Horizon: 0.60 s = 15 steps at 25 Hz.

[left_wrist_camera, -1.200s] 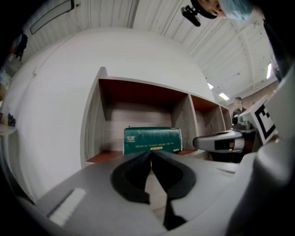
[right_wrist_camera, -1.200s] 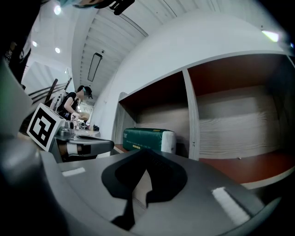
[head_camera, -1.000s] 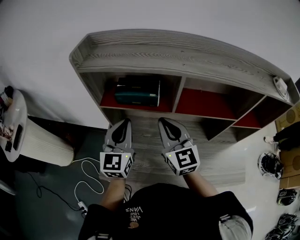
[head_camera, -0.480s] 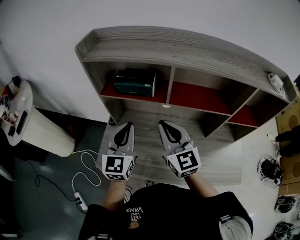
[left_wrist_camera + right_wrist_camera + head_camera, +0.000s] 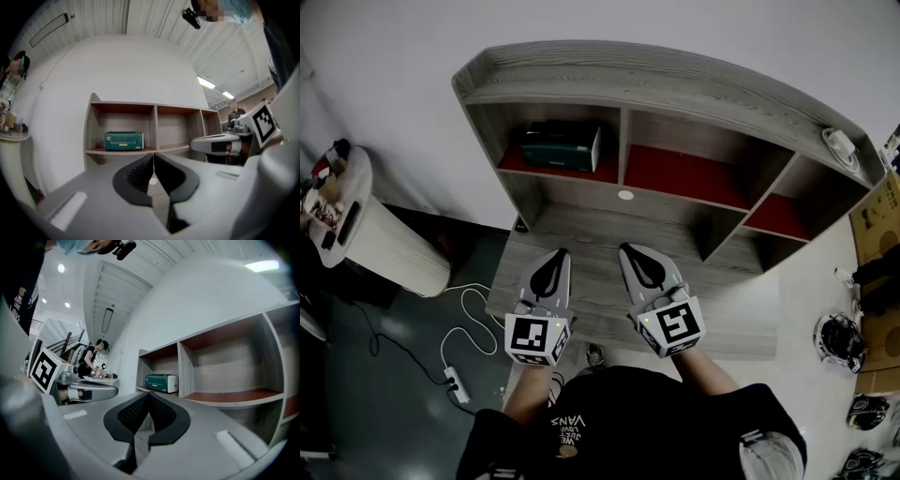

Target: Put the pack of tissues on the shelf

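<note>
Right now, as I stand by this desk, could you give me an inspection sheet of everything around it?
Surface: wooden desk, bare apart from a small round white spot near the back.
Job's things: green pack of tissues lies in the left compartment of the shelf; the other two compartments show nothing inside.
Clutter: white object on the shelf's top, at the right end.
Grippers: left gripper and right gripper are both shut and empty, over the desk.
Cables: white cable and power strip on the floor, at left.
Surroundings: white wall; side table at left; boxes and gear on the floor at right.
</note>
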Motion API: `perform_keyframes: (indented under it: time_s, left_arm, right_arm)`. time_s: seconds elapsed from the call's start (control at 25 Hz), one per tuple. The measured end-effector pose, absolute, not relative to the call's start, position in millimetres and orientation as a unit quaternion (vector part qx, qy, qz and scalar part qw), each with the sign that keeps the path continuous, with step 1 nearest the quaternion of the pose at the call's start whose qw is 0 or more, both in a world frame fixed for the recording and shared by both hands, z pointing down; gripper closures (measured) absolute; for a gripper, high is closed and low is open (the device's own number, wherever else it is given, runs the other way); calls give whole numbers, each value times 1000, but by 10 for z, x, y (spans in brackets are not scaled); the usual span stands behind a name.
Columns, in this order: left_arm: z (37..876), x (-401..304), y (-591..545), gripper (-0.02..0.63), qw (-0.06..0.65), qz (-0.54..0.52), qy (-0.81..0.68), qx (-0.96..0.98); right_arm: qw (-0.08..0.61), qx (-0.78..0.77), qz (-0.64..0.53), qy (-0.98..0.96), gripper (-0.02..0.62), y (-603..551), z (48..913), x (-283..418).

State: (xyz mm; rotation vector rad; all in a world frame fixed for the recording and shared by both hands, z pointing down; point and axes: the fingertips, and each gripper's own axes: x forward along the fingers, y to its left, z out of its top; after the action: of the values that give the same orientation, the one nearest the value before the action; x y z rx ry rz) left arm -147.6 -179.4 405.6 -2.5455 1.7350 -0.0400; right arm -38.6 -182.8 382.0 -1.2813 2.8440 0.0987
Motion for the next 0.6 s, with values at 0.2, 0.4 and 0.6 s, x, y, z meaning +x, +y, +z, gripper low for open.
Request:
perform_keyframes:
  time_s: [0.2, 0.4, 0.6]
  left_arm:
    - [4049, -1334, -1559, 548, 30, -12, 561, -827]
    - [4096, -1196, -1360, 548, 27, -10, 561, -827]
    - [4172, -1056, -1182, 548, 16, -7, 560, -828]
  right_arm:
    - [16, -407, 33, 913, 592, -1613, 3828, -241]
    - [9, -407, 29, 913, 592, -1433, 3876, -101]
    - [-3, -401, 23, 916, 592, -1266, 3934, -2]
